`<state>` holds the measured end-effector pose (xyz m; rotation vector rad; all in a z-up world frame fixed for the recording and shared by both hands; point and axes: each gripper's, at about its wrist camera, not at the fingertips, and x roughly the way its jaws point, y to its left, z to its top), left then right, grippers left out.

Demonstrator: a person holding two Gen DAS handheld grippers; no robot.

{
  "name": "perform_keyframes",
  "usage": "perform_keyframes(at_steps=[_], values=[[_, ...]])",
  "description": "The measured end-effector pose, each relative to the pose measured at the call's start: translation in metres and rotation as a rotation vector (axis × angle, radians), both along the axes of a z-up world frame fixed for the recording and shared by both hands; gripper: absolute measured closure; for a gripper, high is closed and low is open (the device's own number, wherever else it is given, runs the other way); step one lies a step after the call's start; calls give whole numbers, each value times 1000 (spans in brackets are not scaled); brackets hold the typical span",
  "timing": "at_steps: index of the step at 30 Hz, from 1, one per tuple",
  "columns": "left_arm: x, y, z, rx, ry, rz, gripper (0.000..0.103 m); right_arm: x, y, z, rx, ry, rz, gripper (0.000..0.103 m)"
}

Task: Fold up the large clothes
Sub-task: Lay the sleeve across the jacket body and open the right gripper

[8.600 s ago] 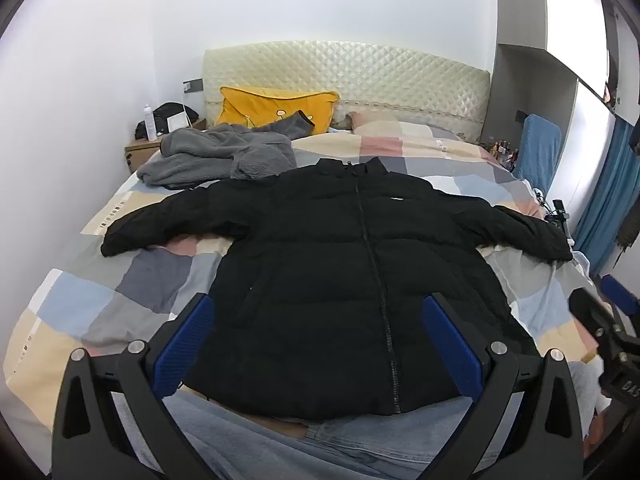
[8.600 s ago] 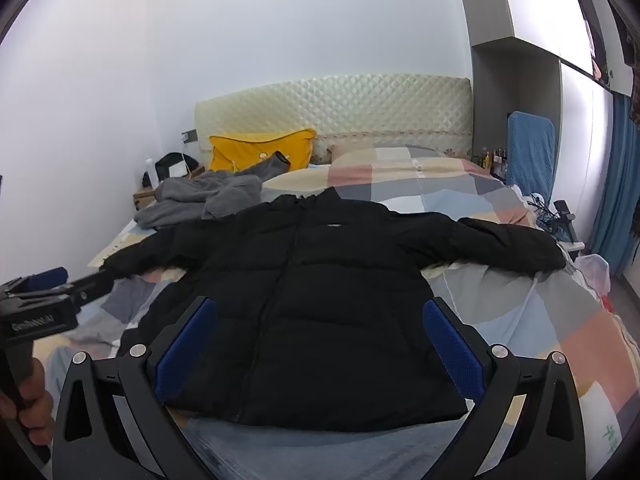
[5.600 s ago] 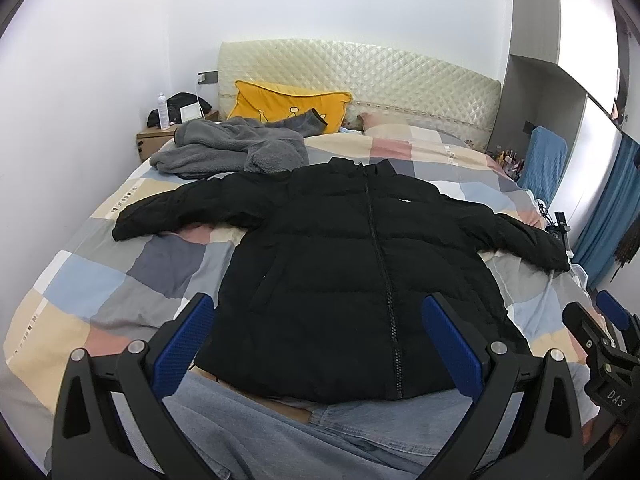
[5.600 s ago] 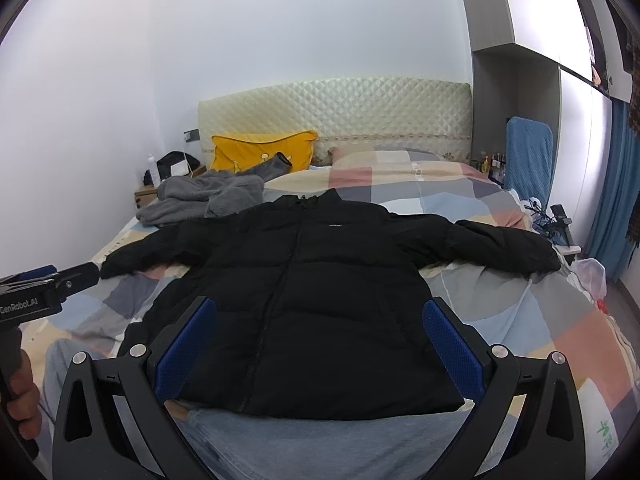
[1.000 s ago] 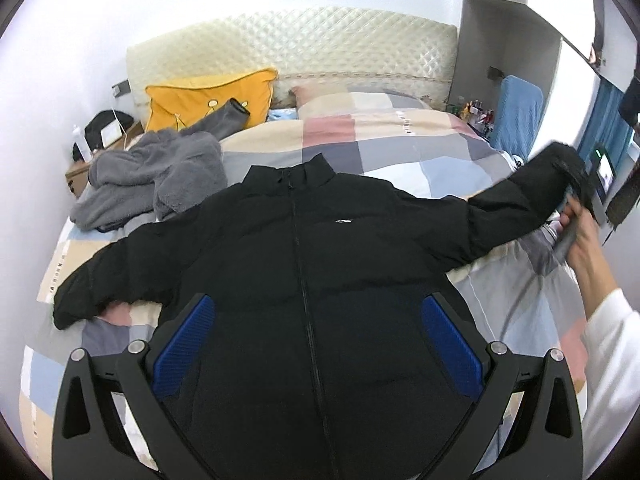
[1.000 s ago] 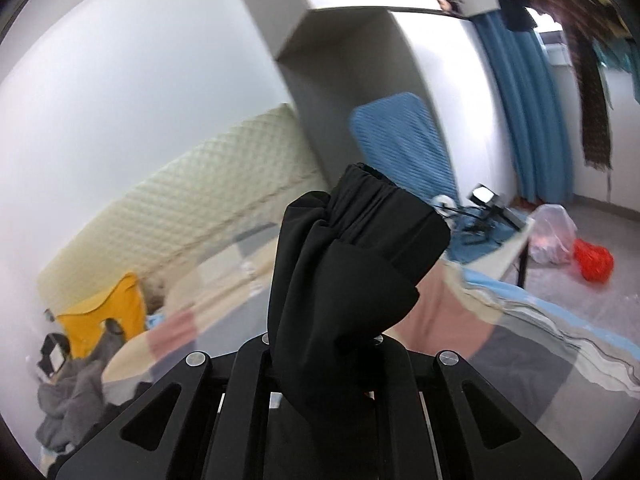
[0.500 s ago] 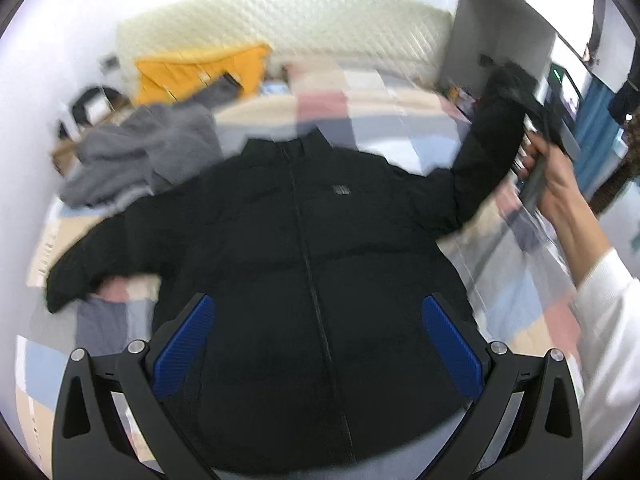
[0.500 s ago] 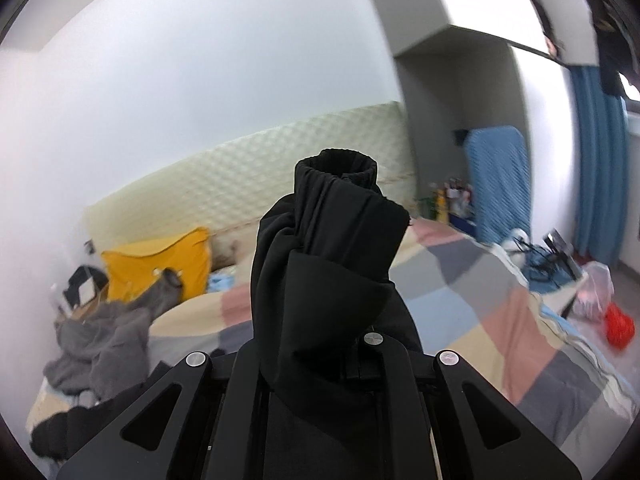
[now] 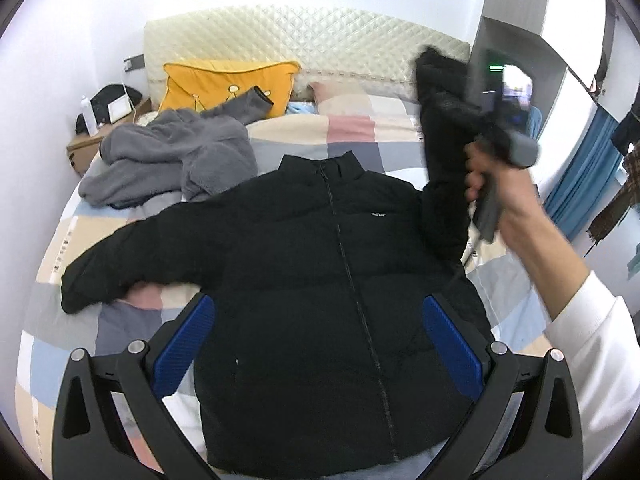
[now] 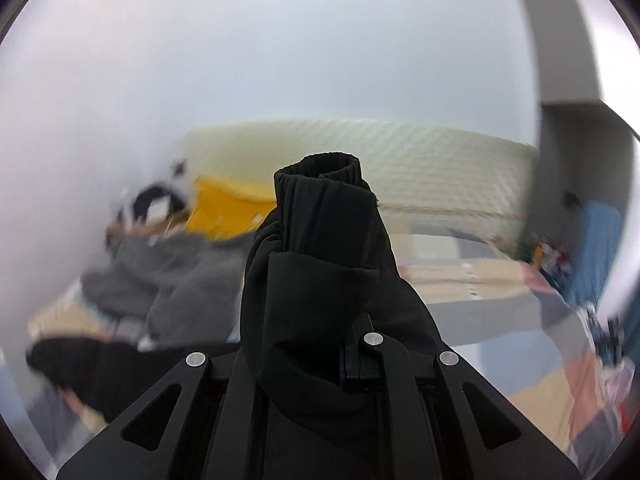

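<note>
Between the right tongs (image 10: 320, 360), the black jacket's (image 9: 340, 260) sleeve (image 10: 320, 248) sits clamped, cuff up. Left tongs (image 9: 318, 336) gape empty above its hem.

The black jacket (image 9: 340, 280) first lay flat on the bed (image 9: 360, 120) with both sleeves spread wide. Since then the right gripper (image 10: 320, 360) has clamped the cuff of the sleeve (image 9: 440, 140) on the right and lifted it off the bed, swinging it up and inward over the jacket's shoulder. The left gripper (image 9: 320, 340) has moved in over the jacket's front, jaws wide.
</note>
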<state>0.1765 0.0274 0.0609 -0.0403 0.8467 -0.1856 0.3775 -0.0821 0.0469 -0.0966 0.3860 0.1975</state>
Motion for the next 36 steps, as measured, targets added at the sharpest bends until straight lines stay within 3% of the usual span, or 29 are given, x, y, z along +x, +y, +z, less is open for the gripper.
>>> perform_keyframes(at_steps=[5, 10, 17, 20, 21, 22, 23, 29, 36], values=[[3, 21, -3, 47, -71, 44, 0, -6, 96, -69, -129, 79, 150, 95], [12, 57, -13, 5, -74, 115, 0, -21, 179, -161, -272, 181, 269, 93], [21, 87, -47, -27, -50, 188, 0, -36, 208, -251, -520, 224, 308, 88], [23, 95, -61, -27, -58, 229, 0, -35, 202, -247, -467, 232, 324, 68], [25, 98, -63, -31, -56, 234, 0, -36, 196, -241, -433, 235, 331, 52], [27, 100, -67, -34, -53, 248, 0, -38, 195, -239, -413, 237, 333, 28], [28, 101, -68, -38, -55, 256, 0, -41, 188, -232, -375, 241, 346, 23], [33, 100, -68, -99, -111, 278, 0, -66, 159, -201, -291, 214, 391, 20], [34, 92, -82, -171, -199, 270, 0, -96, 50, -176, -174, 201, 266, 20]])
